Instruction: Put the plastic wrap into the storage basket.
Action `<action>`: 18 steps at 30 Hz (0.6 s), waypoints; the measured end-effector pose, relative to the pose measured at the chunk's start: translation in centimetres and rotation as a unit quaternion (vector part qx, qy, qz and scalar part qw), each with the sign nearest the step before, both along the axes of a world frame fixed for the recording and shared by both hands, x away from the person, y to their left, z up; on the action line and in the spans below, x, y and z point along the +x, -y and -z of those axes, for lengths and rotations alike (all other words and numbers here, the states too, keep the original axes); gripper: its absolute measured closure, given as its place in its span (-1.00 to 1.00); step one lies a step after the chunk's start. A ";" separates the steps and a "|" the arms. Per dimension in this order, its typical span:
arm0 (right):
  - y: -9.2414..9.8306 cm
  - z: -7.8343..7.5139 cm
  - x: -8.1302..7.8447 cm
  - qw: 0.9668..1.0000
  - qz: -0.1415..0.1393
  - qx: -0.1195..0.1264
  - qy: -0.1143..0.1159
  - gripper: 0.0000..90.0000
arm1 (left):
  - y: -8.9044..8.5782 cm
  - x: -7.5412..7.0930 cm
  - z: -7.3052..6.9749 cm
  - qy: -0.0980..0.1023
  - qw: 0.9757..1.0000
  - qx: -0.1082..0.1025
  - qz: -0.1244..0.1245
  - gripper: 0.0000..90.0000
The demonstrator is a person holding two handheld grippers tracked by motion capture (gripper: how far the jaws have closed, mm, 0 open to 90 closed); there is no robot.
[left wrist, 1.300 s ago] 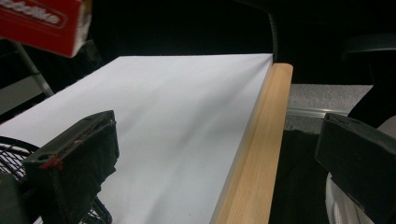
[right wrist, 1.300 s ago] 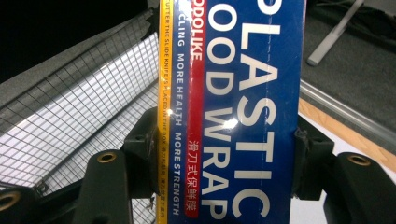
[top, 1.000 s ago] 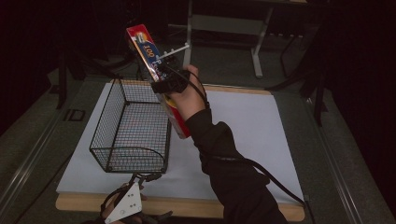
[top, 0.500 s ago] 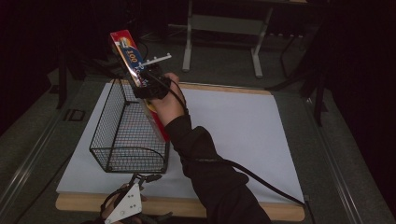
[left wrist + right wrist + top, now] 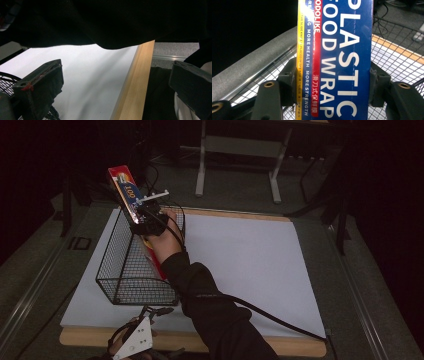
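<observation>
My right gripper (image 5: 145, 215) is clamped on a long box of plastic wrap (image 5: 125, 190). The box is shiny cardboard, thin and straight like a stick. It is blue with big white letters that say PLASTIC FOOD WRAP, a red stripe, and a yellow edge. In the right gripper view the box (image 5: 337, 57) stands right between my two black jaws, and each jaw pad (image 5: 288, 82) presses on one long side of it.

From the high view, the box tilts. Its red top end points up toward 11 o'clock from my gripper. Its lower end goes down toward 5 o'clock, into the wire basket (image 5: 120, 275).

The basket is black metal mesh with little square holes. It is shaped like a deep box with no lid. It sits on a flat white sheet (image 5: 250, 265) on a light wooden table (image 5: 295, 347).

My left gripper (image 5: 150, 312) is low at the near edge of the table, at 6 o'clock from the basket. Its jaws stand wide apart with nothing between them. In the left gripper view the dark pads (image 5: 40, 85) look rough and worn.
</observation>
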State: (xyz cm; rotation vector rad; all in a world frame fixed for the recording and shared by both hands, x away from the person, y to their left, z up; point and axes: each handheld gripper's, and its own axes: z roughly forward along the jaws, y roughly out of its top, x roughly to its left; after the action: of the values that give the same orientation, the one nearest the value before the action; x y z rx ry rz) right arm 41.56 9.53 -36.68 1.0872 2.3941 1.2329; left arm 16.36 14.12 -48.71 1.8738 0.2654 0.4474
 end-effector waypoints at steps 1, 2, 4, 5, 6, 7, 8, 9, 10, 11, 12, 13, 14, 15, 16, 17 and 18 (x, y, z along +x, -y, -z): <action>0.0 0.0 0.0 1.000 0.000 0.000 0.000 -0.12 | 0.0 0.0 0.0 0.000 1.000 0.000 0.000 -1.00; 0.0 0.2 0.1 1.000 -0.001 0.001 -0.005 -0.12 | 0.0 0.0 0.0 -0.001 1.000 -0.001 -0.001 -1.00; -0.1 0.6 0.1 1.000 -0.003 0.006 -0.018 -0.12 | 0.0 -0.1 0.0 -0.001 1.000 -0.001 0.000 -1.00; -0.2 0.9 0.1 1.000 -0.005 0.002 -0.017 -0.12 | 0.1 -0.1 0.0 0.000 1.000 -0.001 0.001 -1.00; -0.4 1.1 0.0 1.000 -0.005 -0.003 -0.014 -0.12 | 0.1 -0.1 0.0 0.000 1.000 -0.001 0.002 -1.00; -0.6 1.3 -0.1 1.000 -0.005 -0.007 -0.013 -0.12 | 0.1 0.0 0.0 -0.001 1.000 -0.001 0.002 -1.00; -0.7 1.5 -0.1 1.000 -0.007 -0.009 -0.012 -0.12 | 0.0 0.0 0.0 -0.001 1.000 -0.001 0.001 -1.00; -1.0 2.0 -0.1 1.000 -0.011 -0.014 -0.014 -0.12 | 0.0 0.0 0.0 -0.001 1.000 -0.002 0.002 -1.00; -1.0 2.0 -0.1 1.000 -0.011 -0.014 -0.014 -0.12 | 0.0 0.0 0.0 -0.001 1.000 -0.003 0.001 -1.00; -1.1 2.3 -0.2 1.000 -0.017 -0.016 -0.012 -0.12 | 0.0 0.0 0.0 -0.001 1.000 -0.003 0.001 -1.00; -1.3 2.6 -0.3 1.000 -0.018 -0.023 -0.010 -0.12 | 0.0 0.0 0.0 0.000 1.000 -0.003 0.001 -1.00; -1.5 2.9 -0.3 0.999 -0.020 -0.030 -0.009 -0.12 | 0.0 0.0 0.0 0.000 1.000 -0.003 0.001 -1.00; -1.6 3.2 -0.3 0.999 -0.021 -0.034 -0.012 -0.13 | 0.0 0.0 0.0 -0.001 1.000 -0.002 0.002 -1.00; -1.7 3.5 -0.3 0.999 -0.021 -0.037 -0.018 -0.12 | 0.0 0.0 0.0 -0.001 1.000 -0.002 0.002 -1.00; -1.8 3.8 -0.3 0.999 -0.021 -0.041 -0.022 -0.13 | 0.0 0.0 0.0 -0.001 1.000 -0.002 0.002 -1.00; -1.9 4.1 -0.3 0.998 -0.019 -0.050 -0.023 -0.13 | 0.0 0.0 0.0 -0.001 1.000 -0.003 0.002 -1.00; -2.1 4.4 -0.3 0.998 -0.018 -0.061 -0.022 -0.13 | 0.0 0.0 0.0 -0.002 1.000 -0.003 0.002 -1.00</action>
State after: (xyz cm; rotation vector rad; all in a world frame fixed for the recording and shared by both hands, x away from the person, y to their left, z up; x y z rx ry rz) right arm 41.23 11.58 -41.08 1.0502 2.4948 1.0687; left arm 16.35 14.15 -48.72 1.8689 0.2655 0.4412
